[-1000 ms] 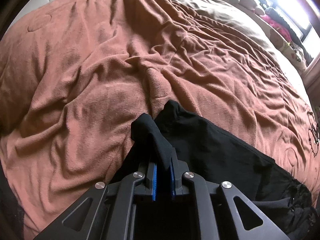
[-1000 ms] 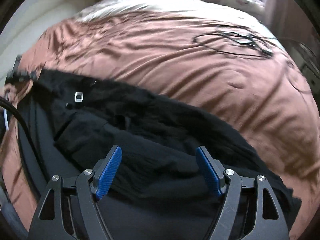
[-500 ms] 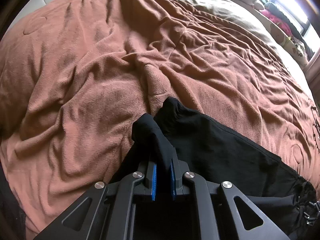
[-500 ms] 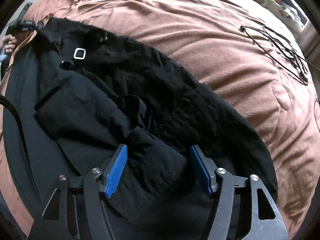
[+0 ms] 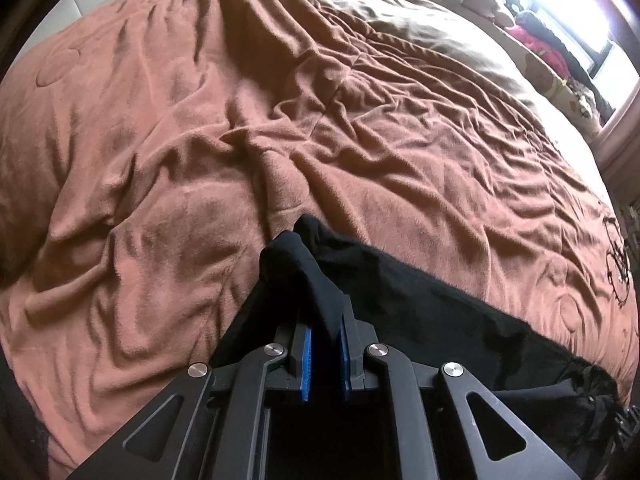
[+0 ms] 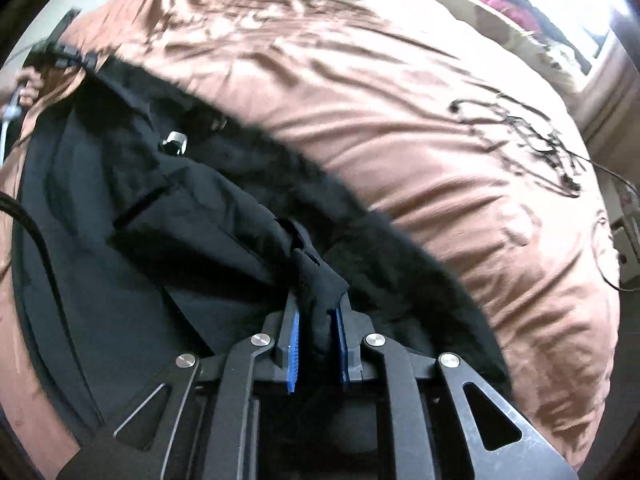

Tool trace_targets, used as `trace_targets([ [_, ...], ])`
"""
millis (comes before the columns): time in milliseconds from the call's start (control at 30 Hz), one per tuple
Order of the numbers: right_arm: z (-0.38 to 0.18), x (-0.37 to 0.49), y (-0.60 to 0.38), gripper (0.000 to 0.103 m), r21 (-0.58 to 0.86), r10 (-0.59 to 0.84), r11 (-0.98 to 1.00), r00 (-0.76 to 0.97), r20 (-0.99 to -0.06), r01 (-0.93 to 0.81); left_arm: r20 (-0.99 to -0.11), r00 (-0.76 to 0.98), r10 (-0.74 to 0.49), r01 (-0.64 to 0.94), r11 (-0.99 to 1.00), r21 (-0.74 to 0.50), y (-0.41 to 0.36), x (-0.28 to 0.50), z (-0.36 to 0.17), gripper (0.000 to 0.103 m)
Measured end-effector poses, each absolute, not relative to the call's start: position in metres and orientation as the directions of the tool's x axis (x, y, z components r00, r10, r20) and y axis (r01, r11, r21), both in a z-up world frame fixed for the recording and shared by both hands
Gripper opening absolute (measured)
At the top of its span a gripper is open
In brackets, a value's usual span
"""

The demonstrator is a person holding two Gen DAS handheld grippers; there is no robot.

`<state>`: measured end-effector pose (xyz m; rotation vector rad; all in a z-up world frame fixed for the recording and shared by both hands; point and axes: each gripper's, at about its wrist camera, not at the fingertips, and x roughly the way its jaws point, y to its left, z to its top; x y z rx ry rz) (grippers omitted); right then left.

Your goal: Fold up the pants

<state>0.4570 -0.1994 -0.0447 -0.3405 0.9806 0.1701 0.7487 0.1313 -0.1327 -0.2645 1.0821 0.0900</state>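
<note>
Black pants (image 5: pixel 432 320) lie on a rust-brown blanket (image 5: pixel 200 140) on a bed. My left gripper (image 5: pixel 325 320) is shut on a bunched end of the pants, and the cloth pokes out past the blue pads. In the right wrist view the pants (image 6: pixel 168 232) spread to the left, with a metal buckle (image 6: pixel 176 142) near the waist. My right gripper (image 6: pixel 316 312) is shut on a fold of the pants. The other gripper (image 6: pixel 60 56) shows at the far left end of the pants.
A black cable (image 6: pixel 532 148) lies tangled on the blanket to the right. Clothes and soft toys (image 5: pixel 536 36) line the window sill beyond the bed. A beige sheet (image 5: pixel 440 36) covers the far part of the bed.
My right gripper was open over the pants and has closed on a fold of cloth. My left gripper keeps its hold and has barely shifted.
</note>
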Motion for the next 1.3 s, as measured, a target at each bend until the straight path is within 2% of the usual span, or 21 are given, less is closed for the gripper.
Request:
trace_targets([
  [400,-0.062,0.476,-0.206,0.012,-0.246,-0.106,0.955,0.582,-0.806,-0.167,-0.896,0.445,0.005,-0.240,0.964,-0.114,0.114,0.790,-0.153,0.012],
  [433,-0.065,0.478,-0.206,0.013,-0.245,-0.112,0.958,0.590,-0.800,-0.150,-0.894,0.447,0.007,-0.243,0.963,-0.114,0.113,0.791,-0.154,0.015],
  [467,-0.063,0.478,-0.207,0.015,-0.247,-0.120,0.959,0.595,-0.794,-0.137,-0.892,0.451,0.020,-0.246,0.964,-0.102,0.113,0.793,-0.155,0.017],
  [533,-0.068,0.481,-0.208,0.032,-0.264,-0.157,0.960,0.605,-0.780,-0.091,-0.896,0.443,0.030,-0.247,0.965,-0.090,0.112,0.795,-0.159,0.018],
  [567,-0.068,0.480,-0.208,0.045,-0.269,-0.167,0.960,0.609,-0.775,-0.079,-0.898,0.438,0.033,-0.243,0.967,-0.083,0.111,0.796,-0.159,0.019],
  [600,-0.068,0.479,-0.208,0.050,-0.274,-0.175,0.959,0.614,-0.769,-0.070,-0.899,0.436,0.037,-0.236,0.969,-0.075,0.110,0.795,-0.159,0.020],
  [633,-0.068,0.479,-0.208,0.052,-0.275,-0.179,0.959,0.616,-0.767,-0.064,-0.902,0.431,0.036,-0.226,0.972,-0.069,0.109,0.795,-0.157,0.026],
  [667,-0.067,0.478,-0.210,0.056,-0.265,-0.176,0.963,0.616,-0.768,-0.055,-0.904,0.426,0.035,-0.219,0.974,-0.065,0.109,0.794,-0.155,0.046],
  [700,-0.066,0.477,-0.212,0.058,-0.248,-0.168,0.968,0.616,-0.770,-0.045,-0.904,0.425,0.047,-0.216,0.975,-0.051,0.108,0.792,-0.152,0.061],
  [733,-0.063,0.475,-0.215,0.058,-0.226,-0.160,0.974,0.617,-0.771,-0.031,-0.896,0.438,0.077,-0.222,0.975,-0.025,0.109,0.789,-0.146,0.085],
  [767,-0.060,0.472,-0.217,0.058,-0.208,-0.154,0.978,0.617,-0.772,-0.016,-0.885,0.455,0.093,-0.223,0.975,-0.012,0.110,0.785,-0.140,0.090],
  [967,-0.042,0.449,-0.227,0.059,-0.132,-0.114,0.991,0.625,-0.772,0.017,-0.871,0.485,0.082,-0.209,0.978,-0.024,0.126,0.756,-0.113,0.090],
  [1133,-0.023,0.414,-0.230,0.068,-0.077,-0.099,0.995,0.655,-0.749,0.062,-0.859,0.508,0.065,-0.178,0.983,-0.031,0.138,0.715,-0.092,0.090],
  [1300,-0.009,0.374,-0.230,0.069,-0.032,-0.078,0.996,0.666,-0.742,0.081,-0.853,0.522,0.030,-0.183,0.980,-0.078,0.152,0.672,-0.076,0.080],
])
